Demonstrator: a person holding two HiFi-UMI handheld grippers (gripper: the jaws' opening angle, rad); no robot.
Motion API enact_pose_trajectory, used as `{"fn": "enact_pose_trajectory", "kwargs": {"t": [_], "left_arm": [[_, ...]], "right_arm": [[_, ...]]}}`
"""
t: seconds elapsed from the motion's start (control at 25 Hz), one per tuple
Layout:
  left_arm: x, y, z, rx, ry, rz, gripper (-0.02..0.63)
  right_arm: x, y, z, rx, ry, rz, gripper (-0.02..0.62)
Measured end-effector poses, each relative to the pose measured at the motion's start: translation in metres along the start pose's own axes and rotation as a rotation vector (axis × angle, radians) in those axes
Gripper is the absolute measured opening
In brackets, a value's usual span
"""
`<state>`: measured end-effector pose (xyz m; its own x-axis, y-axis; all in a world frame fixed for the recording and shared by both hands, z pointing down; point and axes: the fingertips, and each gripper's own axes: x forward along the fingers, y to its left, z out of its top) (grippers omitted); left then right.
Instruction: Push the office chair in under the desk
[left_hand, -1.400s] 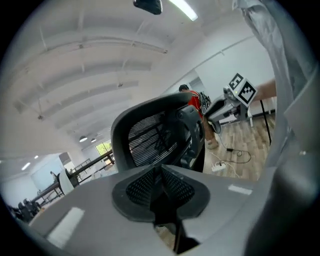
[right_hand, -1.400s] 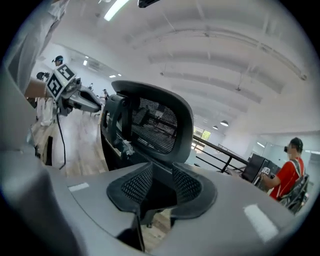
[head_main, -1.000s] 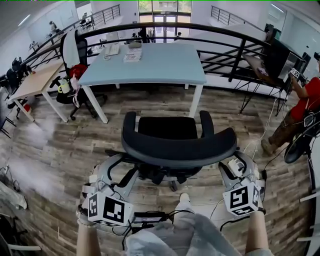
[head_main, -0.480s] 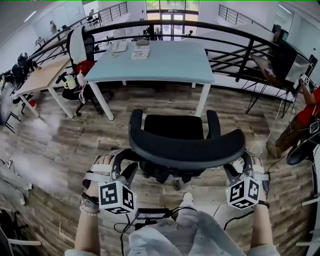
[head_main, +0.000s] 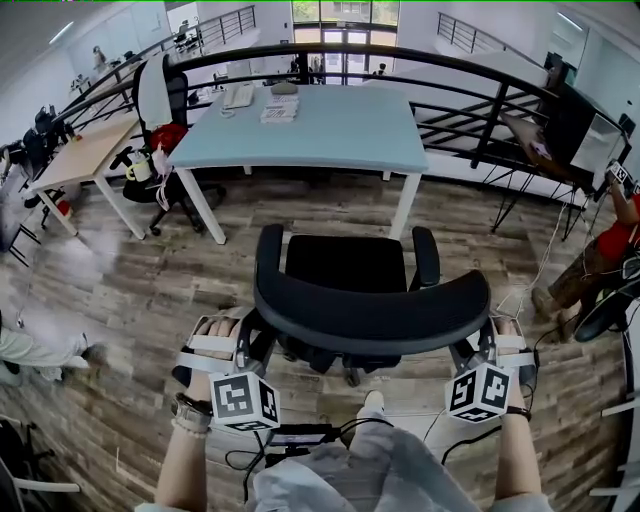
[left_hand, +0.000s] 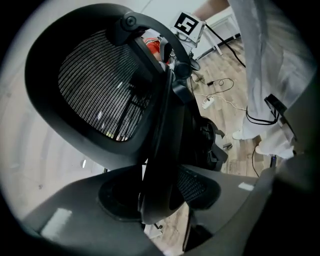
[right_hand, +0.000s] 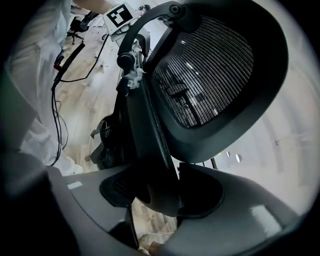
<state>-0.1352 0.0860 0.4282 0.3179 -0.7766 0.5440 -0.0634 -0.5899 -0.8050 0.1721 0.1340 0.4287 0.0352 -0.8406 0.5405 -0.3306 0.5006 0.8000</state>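
Office chair (head_main: 370, 300) on the floor, well short of the table's (head_main: 300, 140) near edge. Seat facing it, off-centre toward the right near corner.

Left gripper (left_hand: 160, 200) jaws just opened wider, right gripper (right_hand: 160, 195) jaws just closed in. Each now clamped on a side edge of the backrest frame, 1 per side.

Risks, judged from here:
- Right armrest (head_main: 426, 258) roughly in line with the right near leg (head_main: 404, 205); likely clip if pushed straight.
- Uneven push from the 2 grippers = yaw on the castors.
- Armrest height vs table edge unclear; possible jam at the near edge.
- Curved frame, so possible slip off the pads under load.

Steer left first, then push evenly and slowly.
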Motion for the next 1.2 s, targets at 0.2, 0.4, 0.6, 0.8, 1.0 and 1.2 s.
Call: {"fn": "enact_pose_trajectory", "kwargs": {"t": [0.2,0.4,0.6,0.8,1.0,1.2], "left_arm": [[0.001,0.003,0.002,0.019,0.014,0.022,0.195],[0.002,0.003,0.001,0.025,0.017,0.033,0.195],[0.003,0.006,0.003,0.013,0.009,0.040,0.196],[0.004,0.006,0.004,-0.016,-0.007,0.040,0.196],[0.006,0.009,0.004,-0.015,0.012,0.039,0.196],[0.017,0.015,0.007,-0.013,0.020,0.051,0.196]], "right_arm": [[0.001,-0.005,-0.001,-0.012,-0.009,-0.032,0.229],[0.005,-0.007,0.001,-0.015,-0.006,-0.052,0.225],[0.009,-0.012,-0.002,-0.020,-0.003,-0.066,0.224],[0.013,-0.015,-0.001,-0.016,-0.020,-0.061,0.225],[0.021,-0.018,0.000,-0.022,-0.028,-0.060,0.224],[0.036,-0.028,-0.003,-0.027,-0.048,-0.061,0.225]]}}
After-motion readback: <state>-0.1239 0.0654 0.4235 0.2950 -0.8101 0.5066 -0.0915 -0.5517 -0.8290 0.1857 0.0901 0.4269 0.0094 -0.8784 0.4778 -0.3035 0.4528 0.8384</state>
